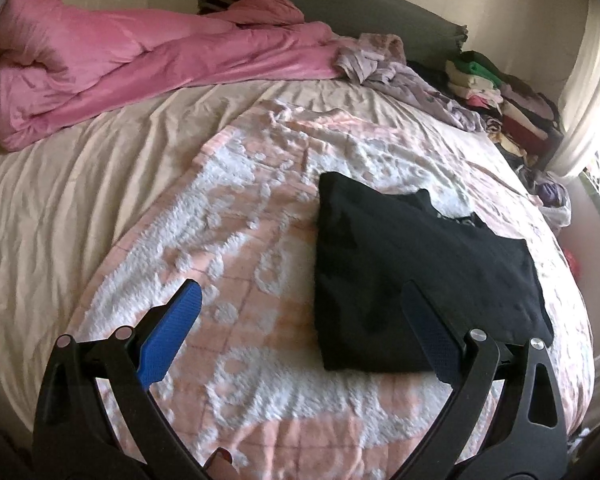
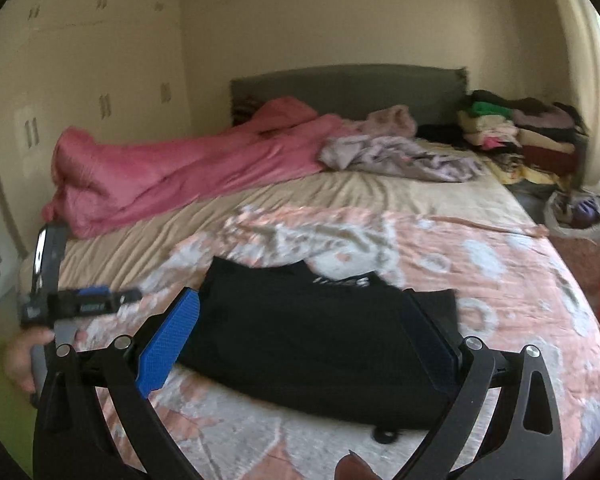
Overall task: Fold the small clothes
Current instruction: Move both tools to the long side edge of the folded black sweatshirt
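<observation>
On the bed [image 1: 80, 184], my left claw [image 1: 300, 320] and right claw [image 2: 300, 328] are wide open, holding nothing; a careless grab could undo the folded black shirt [image 1: 420, 280].

A home bedroom: bed [image 2: 380, 196], pink duvet [image 2: 172, 176], wardrobe doors [image 2: 80, 100].

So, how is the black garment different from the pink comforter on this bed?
The black garment lies flat, folded to a compact shape; the pink comforter is bunched in a long, puffy roll. The garment sits on the patterned pink-and-white blanket near both open grippers, left and right; the comforter lies far back, by the grey headboard. The garment looks much smaller. Both rest on the bed, untouched by either gripper.
</observation>
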The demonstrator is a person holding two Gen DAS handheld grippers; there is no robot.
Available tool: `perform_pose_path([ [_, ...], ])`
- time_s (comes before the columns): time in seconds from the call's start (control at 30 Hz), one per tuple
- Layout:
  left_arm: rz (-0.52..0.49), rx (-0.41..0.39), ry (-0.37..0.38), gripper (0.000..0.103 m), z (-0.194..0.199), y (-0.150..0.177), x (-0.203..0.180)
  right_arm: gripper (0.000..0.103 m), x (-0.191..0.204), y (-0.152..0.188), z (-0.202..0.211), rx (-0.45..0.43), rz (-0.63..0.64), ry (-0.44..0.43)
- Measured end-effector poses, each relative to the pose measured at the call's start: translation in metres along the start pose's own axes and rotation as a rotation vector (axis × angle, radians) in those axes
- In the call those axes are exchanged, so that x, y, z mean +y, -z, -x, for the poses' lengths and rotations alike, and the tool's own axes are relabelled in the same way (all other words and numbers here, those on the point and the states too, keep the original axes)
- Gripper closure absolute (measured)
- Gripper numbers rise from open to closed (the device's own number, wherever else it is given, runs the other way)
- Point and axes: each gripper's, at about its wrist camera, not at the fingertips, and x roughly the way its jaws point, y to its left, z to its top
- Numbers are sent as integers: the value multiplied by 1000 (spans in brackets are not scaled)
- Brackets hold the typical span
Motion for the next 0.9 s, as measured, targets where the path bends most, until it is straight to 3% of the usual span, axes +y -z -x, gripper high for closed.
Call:
perform_pose_path([
  [0.37, 2, 27, -32, 10, -38, -17, 7, 4, 59, 40, -95, 177, 130, -79],
  [0.9, -41, 58, -29, 10, -80, -29, -10, 4, 82, 84, -145, 280, 229, -55],
])
